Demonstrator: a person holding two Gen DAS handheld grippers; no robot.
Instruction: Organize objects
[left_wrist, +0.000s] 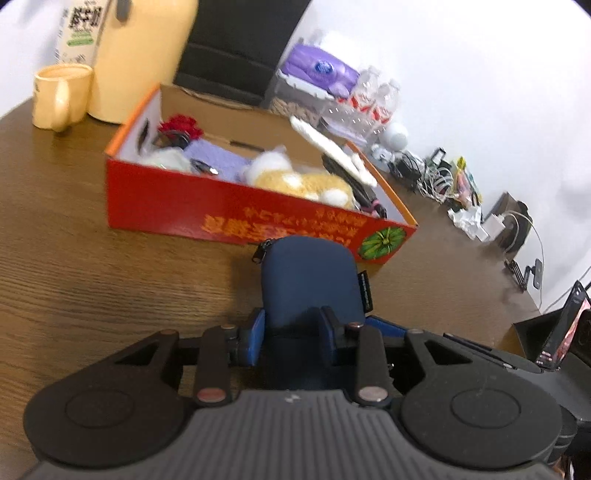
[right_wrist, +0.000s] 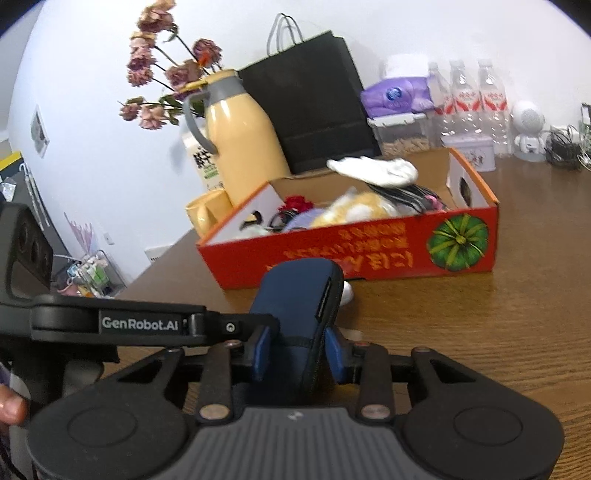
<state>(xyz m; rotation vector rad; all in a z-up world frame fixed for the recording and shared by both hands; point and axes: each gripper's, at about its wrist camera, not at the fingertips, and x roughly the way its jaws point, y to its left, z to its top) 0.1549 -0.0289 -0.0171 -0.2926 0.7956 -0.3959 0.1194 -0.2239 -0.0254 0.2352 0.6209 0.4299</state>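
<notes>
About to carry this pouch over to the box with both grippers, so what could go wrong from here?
1. Both the left gripper and the right gripper pinch the navy zip pouch at its near end only; it may sag or slip.
2. The red cardboard box is already crowded with a plush toy and a white cloth; the pouch may not settle.
3. The box wall is close ahead; a low carry may push it.

yellow thermos jug (right_wrist: 242, 147) and matching mug (left_wrist: 61, 96) behind, milk carton (left_wrist: 79, 31) beside them. black paper bag (right_wrist: 314, 107), dried flowers (right_wrist: 166, 74), water bottles (right_wrist: 476, 101), purple tissue pack (right_wrist: 395, 94), cable clutter (left_wrist: 439, 177) along the wall.
</notes>
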